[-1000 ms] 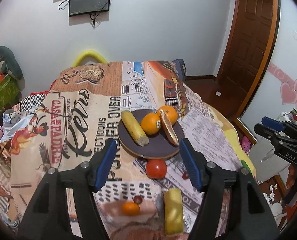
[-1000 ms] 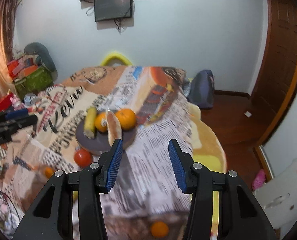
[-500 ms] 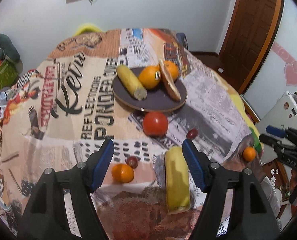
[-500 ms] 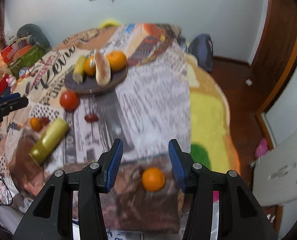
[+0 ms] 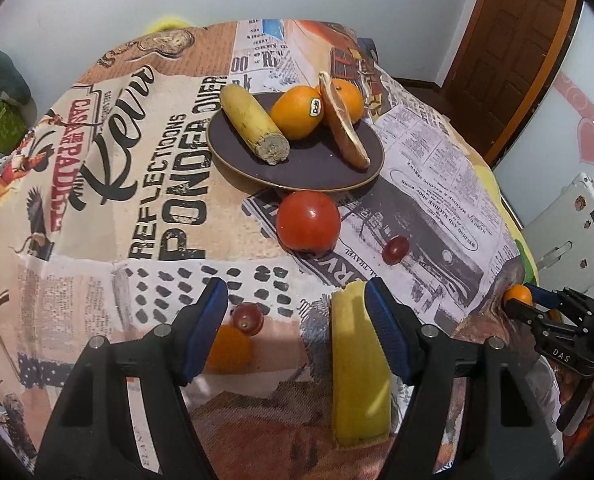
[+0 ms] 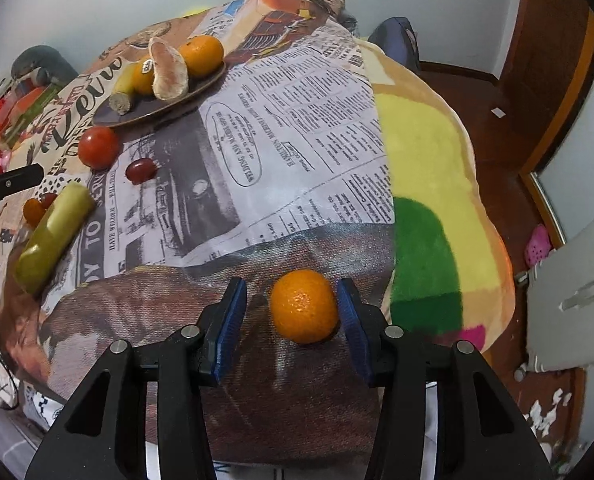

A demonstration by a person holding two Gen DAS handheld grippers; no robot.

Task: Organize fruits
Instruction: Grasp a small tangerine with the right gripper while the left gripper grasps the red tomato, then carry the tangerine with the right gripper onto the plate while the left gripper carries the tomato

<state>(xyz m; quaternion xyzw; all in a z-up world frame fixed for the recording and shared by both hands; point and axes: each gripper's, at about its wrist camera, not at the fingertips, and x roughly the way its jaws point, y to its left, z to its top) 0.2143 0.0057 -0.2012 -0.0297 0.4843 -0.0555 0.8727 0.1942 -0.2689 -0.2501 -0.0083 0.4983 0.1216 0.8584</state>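
Note:
A dark plate [image 5: 313, 168] holds a banana piece [image 5: 253, 122], two oranges [image 5: 297, 112] and a fruit slice [image 5: 343, 128]. A red tomato [image 5: 308, 220], two grapes [image 5: 395, 250], a small orange [image 5: 229, 348] and a yellow banana piece [image 5: 359, 364] lie on the printed cloth. My left gripper [image 5: 297, 336] is open, low over the cloth, its right finger beside the yellow piece. My right gripper [image 6: 293, 320] is open around a small orange [image 6: 304, 306] near the table's front edge, its right pad close to it.
The plate also shows in the right wrist view [image 6: 157, 108] at the far left. The table edge drops to a wooden floor [image 6: 509, 92] on the right. A grey chair [image 6: 573, 292] stands near the right. A door [image 5: 509, 52] is behind.
Both grippers have come down and forward toward the cloth. The right gripper now has the small orange between its open fingers. The left gripper now sits beside the yellow banana piece.

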